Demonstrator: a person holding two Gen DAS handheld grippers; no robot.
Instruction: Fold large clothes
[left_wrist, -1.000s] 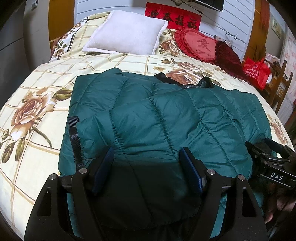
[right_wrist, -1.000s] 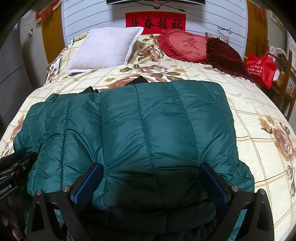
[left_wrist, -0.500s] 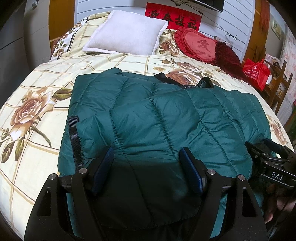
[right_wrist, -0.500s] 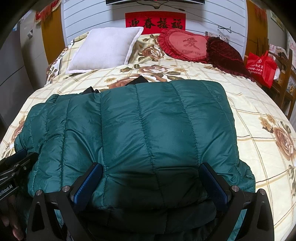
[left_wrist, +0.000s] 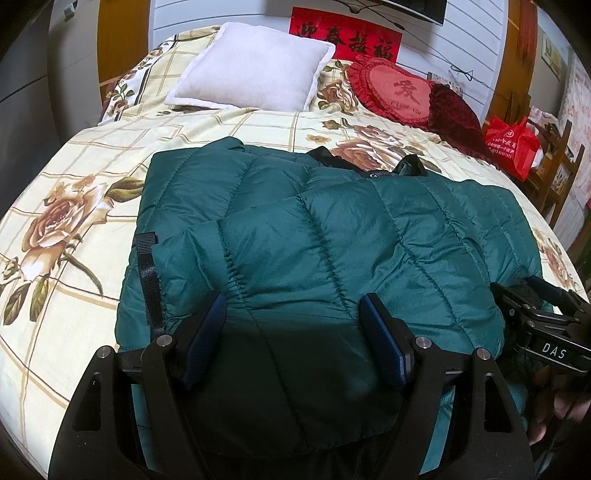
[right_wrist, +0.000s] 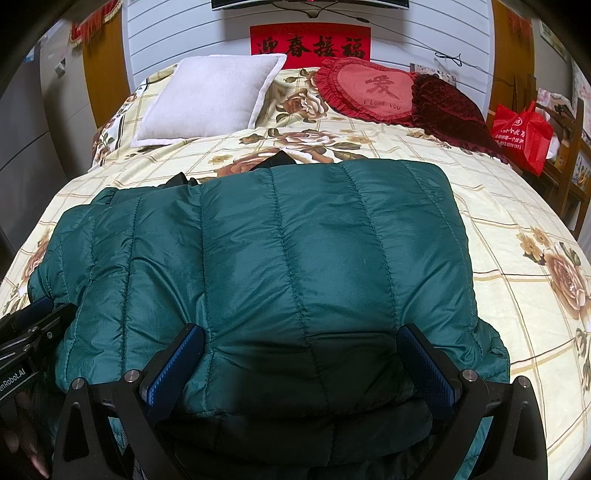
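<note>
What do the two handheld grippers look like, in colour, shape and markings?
The left gripper and the right gripper are alike: black frames with triangular cut-outs, silver bolt heads, and two fingers faced with ribbed blue pads. Seen from the opposite camera, the right gripper's body carries white letters "DAS", the left one's white text ending "Robot.AI". No cables or sleeves are visible.

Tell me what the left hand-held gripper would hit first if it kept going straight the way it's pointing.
Most likely the green puffer jacket. The left hand-held gripper points downward with its jaws open, and the quilted fabric fills the space just ahead of them. How near the pads are to the fabric is unclear.
</note>
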